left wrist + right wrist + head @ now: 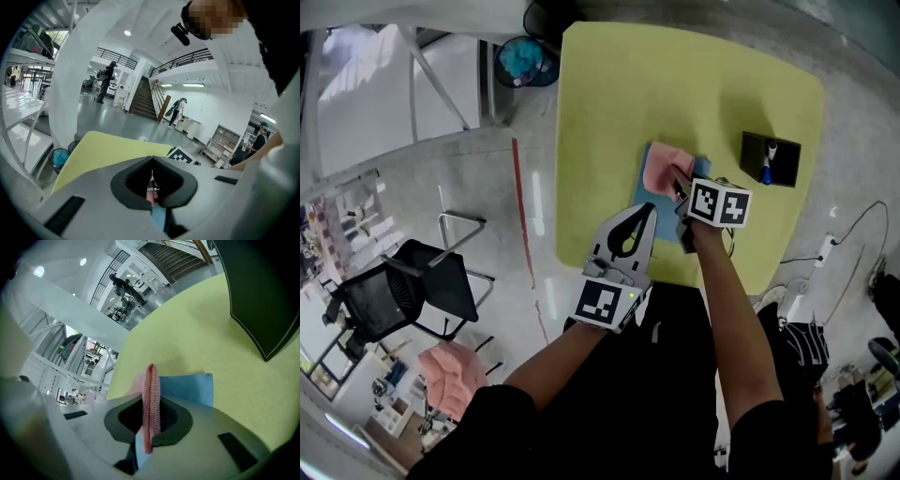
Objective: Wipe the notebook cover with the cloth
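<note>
A blue notebook (pixel 668 223) lies near the front edge of the yellow-green table (pixel 609 103). A pink cloth (pixel 659 167) rests on its far end. My right gripper (pixel 679 190) is shut on that cloth; in the right gripper view the cloth (pixel 151 385) stands as a thin folded edge between the jaws, over the notebook (pixel 187 387). My left gripper (pixel 649 212) is shut, its tip at the notebook's near left part. In the left gripper view the tips (pixel 151 160) meet with nothing between them; whether they touch the cover is hidden.
A black holder (pixel 771 159) with a blue pen stands on the table to the right, also large in the right gripper view (pixel 262 301). On the floor are a bin (pixel 525 61) beyond the table's far left corner and a black chair (pixel 403 291) at left.
</note>
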Demonstrator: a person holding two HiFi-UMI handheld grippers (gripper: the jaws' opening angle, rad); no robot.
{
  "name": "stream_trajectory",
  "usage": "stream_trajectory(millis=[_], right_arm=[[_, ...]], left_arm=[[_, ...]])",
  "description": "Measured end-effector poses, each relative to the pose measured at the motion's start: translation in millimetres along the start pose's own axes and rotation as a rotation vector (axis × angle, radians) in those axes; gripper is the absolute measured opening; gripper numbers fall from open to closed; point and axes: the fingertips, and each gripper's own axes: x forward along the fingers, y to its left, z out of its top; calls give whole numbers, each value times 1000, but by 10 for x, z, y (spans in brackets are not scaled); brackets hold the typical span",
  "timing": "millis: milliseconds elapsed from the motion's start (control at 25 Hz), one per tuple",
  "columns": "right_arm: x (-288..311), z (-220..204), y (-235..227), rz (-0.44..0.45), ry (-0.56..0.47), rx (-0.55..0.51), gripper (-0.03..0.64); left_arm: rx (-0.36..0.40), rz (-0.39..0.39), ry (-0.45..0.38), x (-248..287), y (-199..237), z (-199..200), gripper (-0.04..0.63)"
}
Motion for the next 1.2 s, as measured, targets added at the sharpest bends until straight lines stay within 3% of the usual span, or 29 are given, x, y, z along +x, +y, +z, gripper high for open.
stream_trajectory(millis=[1200], right_arm=[[-353,0,-418,-48,-1,53,38]], left_arm=[[10,-20,-5,-90,-167,129,15]])
